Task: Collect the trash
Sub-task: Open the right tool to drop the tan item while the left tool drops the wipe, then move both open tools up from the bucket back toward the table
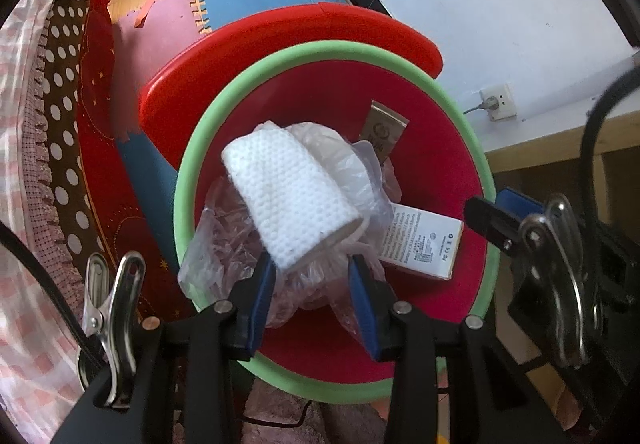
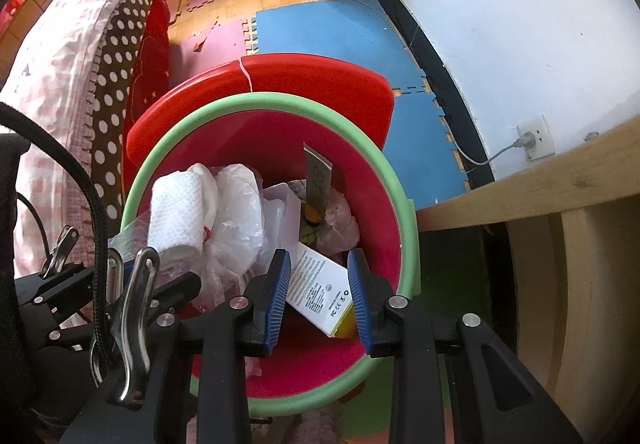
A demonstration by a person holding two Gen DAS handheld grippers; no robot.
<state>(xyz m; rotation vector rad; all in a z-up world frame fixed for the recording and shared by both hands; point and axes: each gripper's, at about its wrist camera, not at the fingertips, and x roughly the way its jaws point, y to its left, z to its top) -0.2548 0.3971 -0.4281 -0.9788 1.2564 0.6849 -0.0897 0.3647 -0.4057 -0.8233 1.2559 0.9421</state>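
Foam-mat floor, white wall, bin

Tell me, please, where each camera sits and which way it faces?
Left wrist: behind the left tongs, looking down into the red bin at a white paper wad; the right tongs' tip shows at right.
Right wrist: behind the right tongs, looking down at the white box.
Shared: bin, wad, box.
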